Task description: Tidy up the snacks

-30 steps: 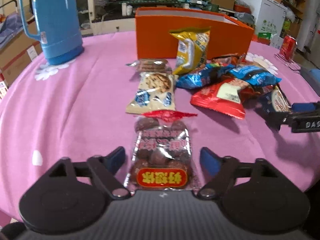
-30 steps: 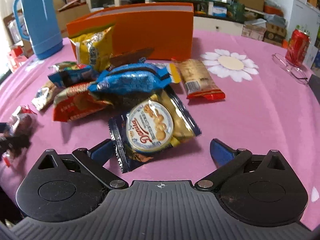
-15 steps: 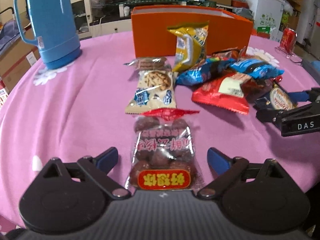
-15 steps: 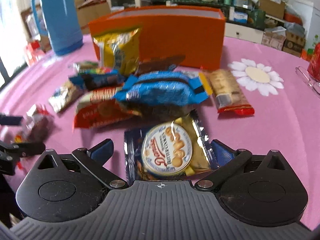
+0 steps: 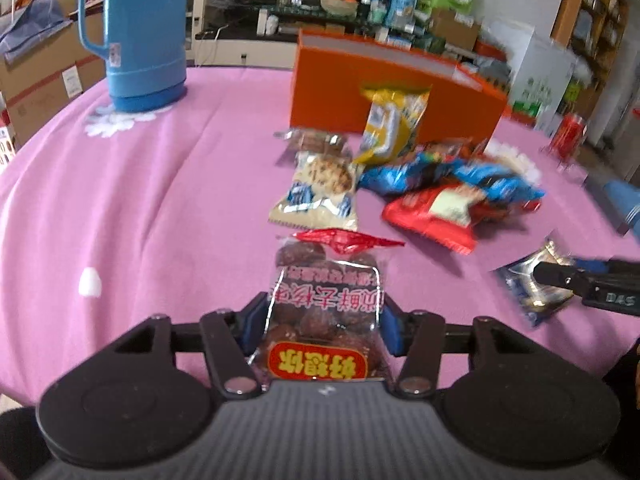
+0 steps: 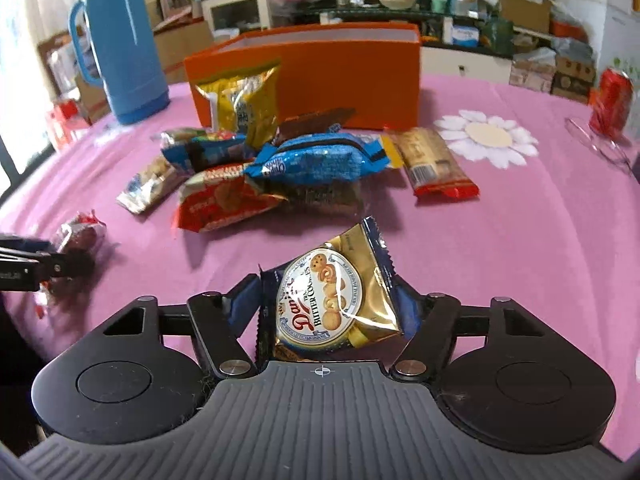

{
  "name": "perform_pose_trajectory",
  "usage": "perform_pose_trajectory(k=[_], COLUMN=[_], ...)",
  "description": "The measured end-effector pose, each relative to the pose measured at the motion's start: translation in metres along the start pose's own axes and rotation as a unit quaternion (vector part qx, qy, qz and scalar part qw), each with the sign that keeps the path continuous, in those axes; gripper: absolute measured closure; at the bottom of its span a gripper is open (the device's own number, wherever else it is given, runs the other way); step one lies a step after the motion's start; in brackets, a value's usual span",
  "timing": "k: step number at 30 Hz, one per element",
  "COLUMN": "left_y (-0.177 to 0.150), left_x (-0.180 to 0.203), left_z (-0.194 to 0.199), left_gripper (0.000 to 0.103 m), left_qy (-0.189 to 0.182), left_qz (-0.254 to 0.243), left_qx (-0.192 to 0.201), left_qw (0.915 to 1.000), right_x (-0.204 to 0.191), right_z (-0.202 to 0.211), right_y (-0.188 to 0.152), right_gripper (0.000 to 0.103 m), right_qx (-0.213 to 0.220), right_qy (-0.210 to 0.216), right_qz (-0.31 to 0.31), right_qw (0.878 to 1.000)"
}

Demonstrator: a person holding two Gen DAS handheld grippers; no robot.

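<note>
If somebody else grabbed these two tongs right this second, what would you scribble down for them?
Left tongs: just closed on the bag of brown candies.
Right tongs: just closed on the butter cookies packet.
Orange box stands at the back of the pink tablecloth; the yellow packet leans on its front.
Done: both packets gripped.
Left: take them to the box, probably, then clear the snack pile.
</note>
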State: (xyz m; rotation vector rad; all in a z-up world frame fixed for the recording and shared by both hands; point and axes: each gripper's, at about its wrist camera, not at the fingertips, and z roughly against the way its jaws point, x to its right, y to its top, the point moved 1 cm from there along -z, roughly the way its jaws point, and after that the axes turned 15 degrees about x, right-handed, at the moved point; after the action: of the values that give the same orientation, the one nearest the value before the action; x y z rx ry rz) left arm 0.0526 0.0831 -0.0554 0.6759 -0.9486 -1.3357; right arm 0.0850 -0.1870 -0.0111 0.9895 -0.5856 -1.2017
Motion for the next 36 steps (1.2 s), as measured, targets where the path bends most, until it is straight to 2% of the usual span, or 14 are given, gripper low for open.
perform_pose_trajectory(k=[1, 4, 5, 6, 8, 10, 11, 13, 17, 20, 22, 26, 30, 36], left_y=[0.003, 0.007, 0.005, 0.002, -0.006, -0.01, -0.01, -0.011, -0.009, -0.009, -0.008, -0.008, -0.01, -0.005], left_x=[0.0, 0.0, 0.0, -0.001, -0.002, 0.002, 0.004, 0.006, 0.006, 0.006, 0.006, 0.006, 0.009, 0.014], left_z=[0.002, -0.001, -0.005, -0.009, -0.015, -0.016, -0.016, -0.018, -0.02, -0.02, -0.021, -0.023, -0.024, -0.024], left_gripper=[0.049, 0.049, 0.049, 0.049, 0.049, 0.048, 0.049, 0.048, 0.047, 0.046, 0.045, 0.045, 0.04, 0.028], left_qy=[0.0, -0.001, 0.002, 0.002, 0.003, 0.007, 0.007, 0.004, 0.008, 0.01, 0.012, 0.012, 0.011, 0.015], left_qz=[0.002, -0.003, -0.005, -0.005, -0.007, -0.028, -0.036, -0.045, -0.04, -0.04, -0.042, -0.037, -0.047, -0.064], left_qx=[0.006, 0.007, 0.0, -0.008, -0.02, -0.016, -0.015, -0.015, -0.015, -0.018, -0.02, -0.017, -0.014, -0.018], left_qw=[1.0, 1.0, 1.0, 1.0, 0.9998, 0.9995, 0.9992, 0.9989, 0.999, 0.999, 0.9989, 0.9991, 0.9987, 0.9977], right_x=[0.001, 0.006, 0.008, 0.01, 0.021, 0.029, 0.028, 0.021, 0.001, -0.006, -0.004, 0.013, 0.023, 0.009], right_z=[0.005, 0.016, 0.015, 0.011, 0.008, 0.009, 0.011, 0.013, -0.011, -0.04, -0.053, -0.05, -0.015, -0.011], right_y=[0.002, 0.014, 0.015, 0.012, 0.004, 0.0, 0.001, 0.009, 0.032, 0.038, 0.037, 0.025, 0.007, 0.01], right_gripper=[0.067, 0.066, 0.062, 0.048, 0.043, 0.028, 0.025, 0.005, 0.005, 0.006, 0.007, 0.007, 0.006, 0.006], right_qx=[0.005, 0.028, 0.027, 0.016, 0.004, -0.002, 0.0, 0.008, 0.011, -0.034, -0.06, -0.09, -0.083, -0.043], right_qy=[0.002, 0.006, -0.002, -0.005, 0.006, 0.014, 0.016, 0.039, 0.099, 0.168, 0.192, 0.184, 0.164, 0.103], right_qz=[-0.006, -0.028, -0.026, -0.028, -0.067, -0.101, -0.093, -0.041, 0.077, 0.08, 0.067, 0.02, -0.035, -0.011], right_qw=[1.0, 0.999, 0.999, 0.999, 0.998, 0.995, 0.996, 0.998, 0.992, 0.982, 0.977, 0.979, 0.982, 0.994])
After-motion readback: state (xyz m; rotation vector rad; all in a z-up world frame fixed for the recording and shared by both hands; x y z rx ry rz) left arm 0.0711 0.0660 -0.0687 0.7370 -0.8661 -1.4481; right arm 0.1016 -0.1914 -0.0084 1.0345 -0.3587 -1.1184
